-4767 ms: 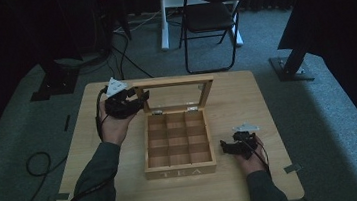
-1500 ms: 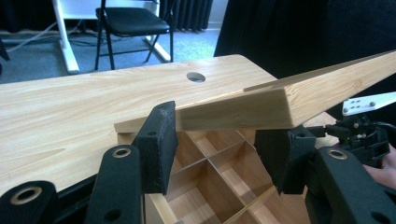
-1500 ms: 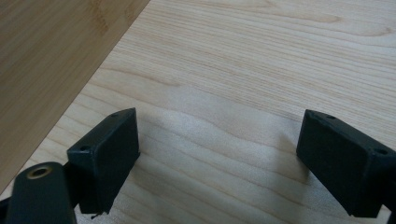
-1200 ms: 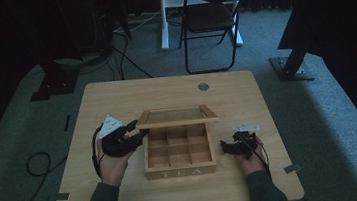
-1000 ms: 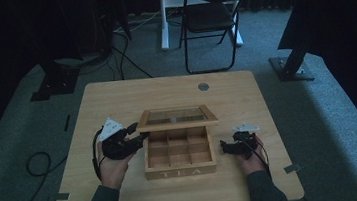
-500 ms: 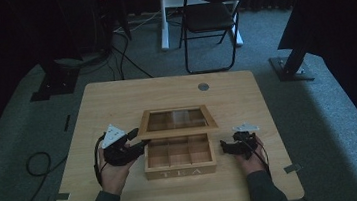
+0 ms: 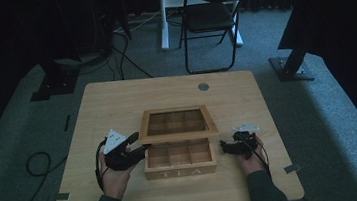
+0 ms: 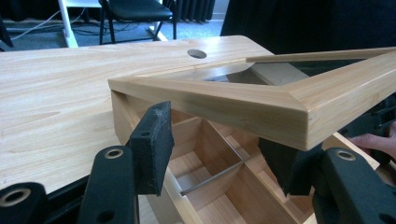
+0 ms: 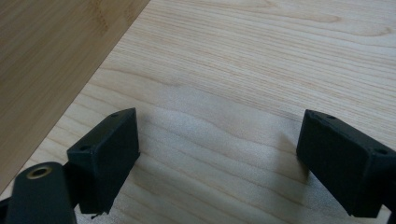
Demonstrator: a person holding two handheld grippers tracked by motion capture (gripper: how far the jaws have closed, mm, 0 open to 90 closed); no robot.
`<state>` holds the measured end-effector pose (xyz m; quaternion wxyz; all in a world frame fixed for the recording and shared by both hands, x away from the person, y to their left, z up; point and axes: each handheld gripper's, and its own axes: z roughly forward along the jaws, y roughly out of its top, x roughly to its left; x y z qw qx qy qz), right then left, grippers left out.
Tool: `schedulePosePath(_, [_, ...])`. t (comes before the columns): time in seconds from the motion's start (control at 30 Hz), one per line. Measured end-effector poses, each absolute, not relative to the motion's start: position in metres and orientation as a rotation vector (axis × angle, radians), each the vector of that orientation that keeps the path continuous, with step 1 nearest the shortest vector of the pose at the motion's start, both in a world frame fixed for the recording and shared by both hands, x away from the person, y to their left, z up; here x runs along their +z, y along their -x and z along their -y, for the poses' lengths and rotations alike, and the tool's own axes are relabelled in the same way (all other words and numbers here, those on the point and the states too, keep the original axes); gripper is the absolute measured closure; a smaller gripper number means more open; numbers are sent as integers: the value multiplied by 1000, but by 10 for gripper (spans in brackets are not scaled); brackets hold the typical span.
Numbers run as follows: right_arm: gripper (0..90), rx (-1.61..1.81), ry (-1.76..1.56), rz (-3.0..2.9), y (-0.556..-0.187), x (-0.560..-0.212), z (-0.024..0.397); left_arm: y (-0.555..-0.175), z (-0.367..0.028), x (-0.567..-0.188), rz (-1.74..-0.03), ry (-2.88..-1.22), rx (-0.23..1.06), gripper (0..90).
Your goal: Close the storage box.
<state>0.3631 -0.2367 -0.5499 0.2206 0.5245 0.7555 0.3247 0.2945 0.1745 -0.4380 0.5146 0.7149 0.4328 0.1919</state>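
Tea box [image 7: 179, 159] at table centre, lid [image 7: 177, 123] nearly down. Left gripper [image 7: 140, 147] at box's 9 o'clock, jaws just opening, lid edge between, unpinched. Right gripper [image 7: 226, 148] at 3 o'clock, wide, empty. Risk: lid slams, pinching left jaw.

Right claw [image 9: 217, 163] with jaws wide apart, right against the pale wooden side of the box [image 9: 261, 70].
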Motion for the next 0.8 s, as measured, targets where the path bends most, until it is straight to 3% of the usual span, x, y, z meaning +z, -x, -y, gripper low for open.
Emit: schedulePosePath(0.8, [126,899,-1449,-2089,-363,-550,237,-286,-175,-456,-1052,-1722,443,439])
